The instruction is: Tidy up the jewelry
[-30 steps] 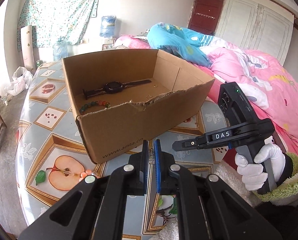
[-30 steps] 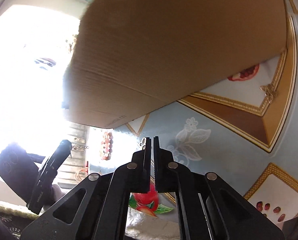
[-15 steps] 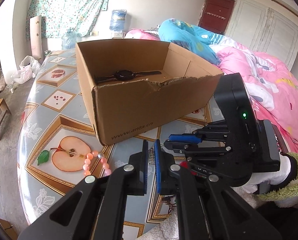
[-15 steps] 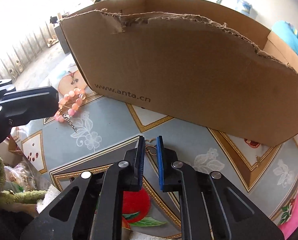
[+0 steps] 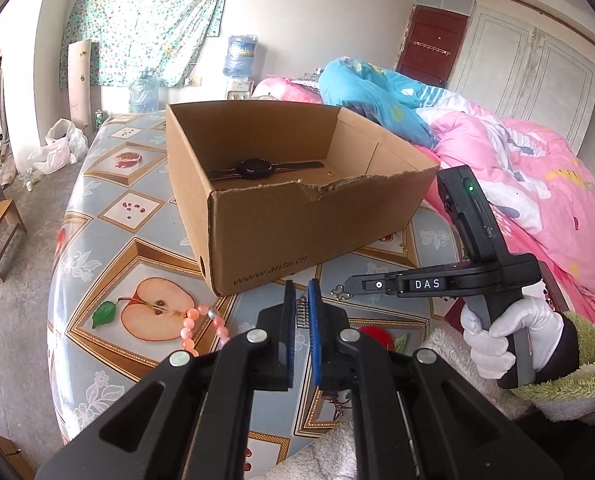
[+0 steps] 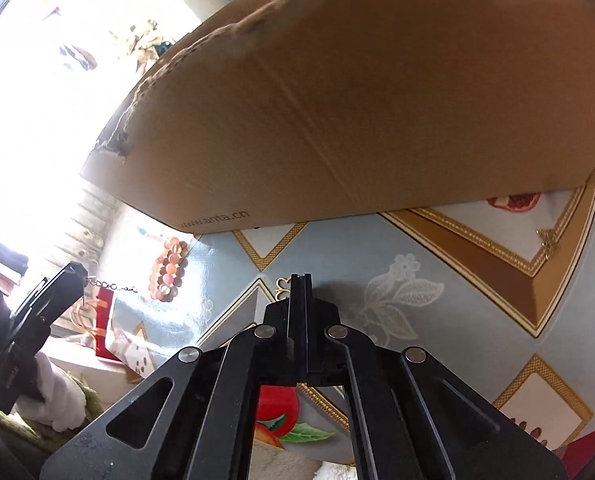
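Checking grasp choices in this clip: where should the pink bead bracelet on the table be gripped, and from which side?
Probably from above, pinching one strand on the arc by the apple print, away from the cardboard box. The pink bead bracelet lies flat in a loop on the tablecloth, so fingers can straddle a single strand; the box corner crowds its far side.

From my right wrist feed, the brown cardboard box (image 6: pixel 377 100) ran off the top edge, its inside hidden. Window glare washed out everything at upper left. The pink bead bracelet (image 5: pixel 193 330) disappeared behind my left gripper's black finger (image 5: pixel 285 336).
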### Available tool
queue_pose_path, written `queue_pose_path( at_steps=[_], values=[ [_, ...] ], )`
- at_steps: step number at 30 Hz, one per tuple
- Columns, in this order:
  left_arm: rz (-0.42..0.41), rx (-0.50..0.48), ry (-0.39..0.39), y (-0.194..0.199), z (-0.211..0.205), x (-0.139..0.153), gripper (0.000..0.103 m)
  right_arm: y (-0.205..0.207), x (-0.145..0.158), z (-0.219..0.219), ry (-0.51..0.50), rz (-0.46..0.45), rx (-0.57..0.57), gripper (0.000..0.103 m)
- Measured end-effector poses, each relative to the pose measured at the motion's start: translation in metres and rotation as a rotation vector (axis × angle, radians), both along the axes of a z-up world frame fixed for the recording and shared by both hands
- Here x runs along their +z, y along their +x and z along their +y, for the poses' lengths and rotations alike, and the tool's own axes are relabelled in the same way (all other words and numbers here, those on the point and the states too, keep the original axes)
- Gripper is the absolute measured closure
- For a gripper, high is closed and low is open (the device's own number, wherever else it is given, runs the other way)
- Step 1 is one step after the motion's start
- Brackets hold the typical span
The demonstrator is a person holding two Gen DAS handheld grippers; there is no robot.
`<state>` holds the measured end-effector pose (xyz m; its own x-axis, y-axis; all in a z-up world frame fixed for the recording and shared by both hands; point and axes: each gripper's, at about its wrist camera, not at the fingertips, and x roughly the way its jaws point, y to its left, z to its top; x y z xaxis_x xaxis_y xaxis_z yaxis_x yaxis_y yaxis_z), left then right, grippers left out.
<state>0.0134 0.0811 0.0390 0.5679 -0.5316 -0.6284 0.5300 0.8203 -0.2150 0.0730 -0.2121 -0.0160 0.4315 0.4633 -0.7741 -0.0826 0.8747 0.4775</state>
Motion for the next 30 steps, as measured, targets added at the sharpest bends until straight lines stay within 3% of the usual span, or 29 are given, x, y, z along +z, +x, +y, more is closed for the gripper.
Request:
queue_pose_path(
  at_steps=[3,6,10,16,21,25,26,28,30],
  values=[
    [-0.010,0.014,-0.007,-0.004,0.002,0.002,0.097,-0.004,0.002,-0.019,0.026,-0.008,-0.027,0.103],
    [-0.015,0.027,-0.006,-0.008,0.000,0.003,0.097,-0.010,0.012,-0.018,-0.019,-0.047,-0.008,0.103],
    [-0.026,0.050,-0.003,-0.014,-0.004,0.005,0.097,-0.015,0.025,0.010,-0.161,-0.084,0.059,0.102],
    [-0.032,0.100,-0.007,-0.021,-0.008,0.008,0.097,-0.016,0.019,0.046,-0.366,-0.158,0.196,0.101],
    [-0.029,0.138,0.001,-0.018,-0.007,0.009,0.097,-0.030,0.020,0.061,-0.352,-0.191,0.284,0.101],
    [-0.028,0.159,0.017,-0.011,-0.005,0.010,0.097,-0.036,0.018,0.059,-0.294,-0.203,0.285,0.100],
    [-0.029,0.161,0.021,-0.009,-0.004,0.010,0.097,-0.039,0.023,0.053,-0.292,-0.216,0.284,0.098],
    [-0.033,0.167,0.028,-0.005,-0.002,0.010,0.097,-0.039,0.021,0.058,-0.311,-0.237,0.289,0.081],
    [-0.028,0.166,0.026,-0.002,0.000,0.009,0.097,-0.041,0.020,0.068,-0.340,-0.274,0.331,0.075]
  ],
)
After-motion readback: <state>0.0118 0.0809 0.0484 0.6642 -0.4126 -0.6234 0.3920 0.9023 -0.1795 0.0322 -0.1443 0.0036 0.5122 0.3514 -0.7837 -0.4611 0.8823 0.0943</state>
